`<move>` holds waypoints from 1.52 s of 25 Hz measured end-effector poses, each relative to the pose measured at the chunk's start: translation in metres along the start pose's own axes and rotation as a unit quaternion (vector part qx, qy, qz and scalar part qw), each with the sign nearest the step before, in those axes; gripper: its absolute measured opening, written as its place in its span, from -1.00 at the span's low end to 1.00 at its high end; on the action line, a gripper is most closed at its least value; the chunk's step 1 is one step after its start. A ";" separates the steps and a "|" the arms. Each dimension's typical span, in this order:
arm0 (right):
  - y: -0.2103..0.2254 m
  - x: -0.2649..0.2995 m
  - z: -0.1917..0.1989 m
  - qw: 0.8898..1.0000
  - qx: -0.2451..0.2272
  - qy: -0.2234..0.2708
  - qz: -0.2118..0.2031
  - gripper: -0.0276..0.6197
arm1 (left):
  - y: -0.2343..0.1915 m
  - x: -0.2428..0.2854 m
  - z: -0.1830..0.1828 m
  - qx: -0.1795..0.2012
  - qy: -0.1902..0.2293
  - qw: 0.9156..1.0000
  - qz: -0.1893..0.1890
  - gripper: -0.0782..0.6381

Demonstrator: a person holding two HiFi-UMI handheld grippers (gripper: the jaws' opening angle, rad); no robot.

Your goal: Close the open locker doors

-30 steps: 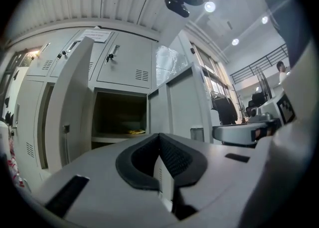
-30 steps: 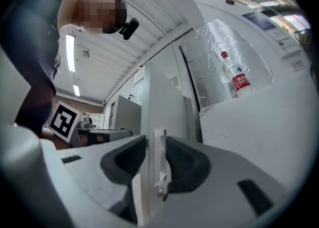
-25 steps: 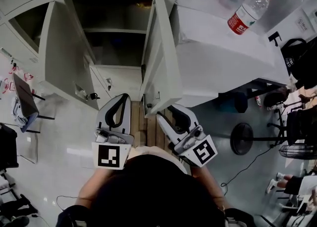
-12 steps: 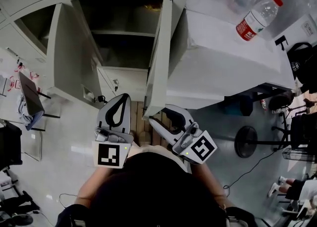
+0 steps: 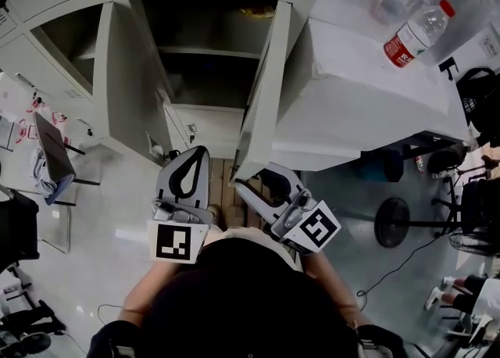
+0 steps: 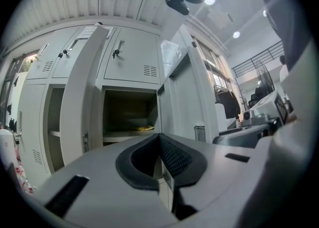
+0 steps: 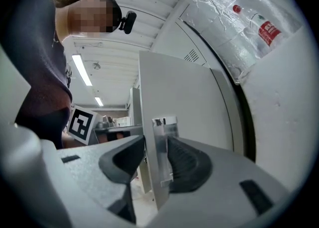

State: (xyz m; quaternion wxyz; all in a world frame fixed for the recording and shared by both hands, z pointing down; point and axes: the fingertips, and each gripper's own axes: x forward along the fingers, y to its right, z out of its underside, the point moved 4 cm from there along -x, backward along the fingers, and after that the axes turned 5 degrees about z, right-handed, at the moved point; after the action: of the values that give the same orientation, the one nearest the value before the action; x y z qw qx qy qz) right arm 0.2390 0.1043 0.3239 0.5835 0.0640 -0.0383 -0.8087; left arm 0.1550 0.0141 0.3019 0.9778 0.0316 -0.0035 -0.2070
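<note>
A grey locker bank has two doors standing open: a left door (image 5: 125, 87) and a right door (image 5: 266, 94) on either side of a dark compartment (image 5: 211, 44). My right gripper (image 5: 258, 180) has the right door's free edge (image 7: 184, 102) between its jaws, beside a metal latch plate (image 7: 163, 147). Its jaws have just been opening. The left pad stands clear of the door, so it is open. My left gripper (image 5: 195, 152) is shut and empty, pointing at the compartment between the doors (image 6: 82, 97).
A white table (image 5: 351, 91) stands close on the right with a water bottle (image 5: 416, 34) lying on it. A round stand base (image 5: 391, 222) is on the floor at right. A dark chair (image 5: 51, 153) is at left. A yellow item (image 6: 144, 128) lies on the shelf.
Both grippers have crept toward the lockers. The right gripper has swung left, and the right door's edge now sits between its jaws.
</note>
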 end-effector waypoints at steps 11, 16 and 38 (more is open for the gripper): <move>-0.011 0.030 0.003 1.000 -0.019 -0.011 -0.003 -0.54 | -0.014 -0.008 0.002 0.000 -0.002 1.000 0.001 -0.77; -0.014 0.040 0.004 1.000 -0.019 -0.009 -0.006 -0.55 | -0.021 -0.012 0.005 -0.005 -0.006 1.000 -0.003 -0.77; -0.023 0.090 0.009 0.999 -0.033 0.004 0.019 -0.57 | -0.060 -0.029 0.015 -0.013 0.001 1.000 -0.006 -0.77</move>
State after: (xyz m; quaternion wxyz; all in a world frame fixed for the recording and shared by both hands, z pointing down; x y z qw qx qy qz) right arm 0.1883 0.0262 0.3240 0.6009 0.0472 -0.0103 -0.7979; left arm 0.1036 -0.0293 0.3131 0.9768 0.0194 0.0001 -0.2131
